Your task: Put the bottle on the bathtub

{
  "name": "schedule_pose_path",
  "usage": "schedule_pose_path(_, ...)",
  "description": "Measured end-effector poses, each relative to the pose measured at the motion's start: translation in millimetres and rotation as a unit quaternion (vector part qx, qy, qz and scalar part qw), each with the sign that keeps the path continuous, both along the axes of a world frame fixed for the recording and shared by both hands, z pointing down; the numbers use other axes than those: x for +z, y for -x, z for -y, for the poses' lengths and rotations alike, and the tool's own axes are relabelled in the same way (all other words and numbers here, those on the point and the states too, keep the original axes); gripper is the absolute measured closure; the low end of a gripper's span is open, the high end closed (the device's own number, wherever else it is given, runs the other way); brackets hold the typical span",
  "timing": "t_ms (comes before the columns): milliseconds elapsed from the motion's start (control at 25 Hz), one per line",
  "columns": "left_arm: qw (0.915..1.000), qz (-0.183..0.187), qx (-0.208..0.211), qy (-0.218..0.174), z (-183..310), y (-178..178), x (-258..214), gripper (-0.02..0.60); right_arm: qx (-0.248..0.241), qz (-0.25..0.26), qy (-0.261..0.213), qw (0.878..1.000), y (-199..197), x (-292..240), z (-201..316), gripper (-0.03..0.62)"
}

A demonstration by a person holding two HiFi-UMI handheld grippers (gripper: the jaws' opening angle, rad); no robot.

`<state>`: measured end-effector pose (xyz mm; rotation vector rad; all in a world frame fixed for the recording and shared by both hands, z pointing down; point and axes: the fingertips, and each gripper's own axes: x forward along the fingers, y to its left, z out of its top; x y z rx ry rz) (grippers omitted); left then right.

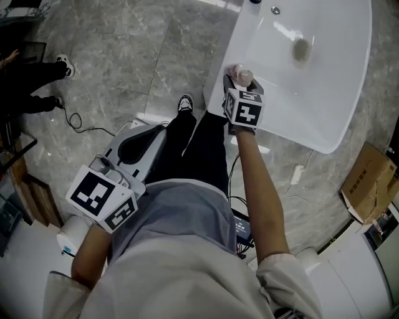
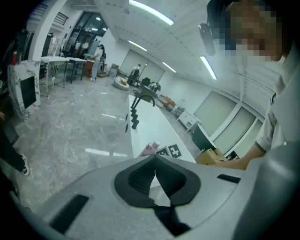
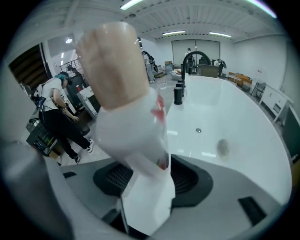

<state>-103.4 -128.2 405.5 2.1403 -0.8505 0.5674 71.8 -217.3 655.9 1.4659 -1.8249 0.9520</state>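
the left gripper (image 1: 144, 140) sits at the lower left of the head view, elbow bent and held close to the body, its jaws closed on nothing. the right arm stretches straight out toward upper centre. the right gripper (image 1: 235, 84) clamps the white, tan-capped bottle (image 1: 242, 75), tilted, at the near rim of the bathtub (image 1: 215, 87).

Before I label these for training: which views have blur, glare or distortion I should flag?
Head view: sharp, evenly lit, bright streaks of glare on the bathtub. Right gripper view: the bottle sits close to the lens, soft and stretched. Left gripper view: fisheye curves the ceiling lights, dark corners.
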Motion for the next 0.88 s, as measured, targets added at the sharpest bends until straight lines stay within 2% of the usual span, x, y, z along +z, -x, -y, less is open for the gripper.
schedule_pose_path(360, 0.9996, -0.018, 0.007, -0.021, 2, -11, -16, 0.575, 0.000, 0.009, -0.005, 1.000, -3, -22, -22, 0.362)
schedule_pose_path(600, 0.9991, -0.016, 0.017, -0.036, 1, -10, -23, 0.575, 0.003, 0.013, -0.013, 1.000, -1, -40, -39, 0.367)
schedule_pose_path(880, 0.9978, -0.025, 0.015, -0.060, 12, -5, -42, 0.575, -0.004, 0.041, -0.039, 0.998, 7, -88, -53, 0.387)
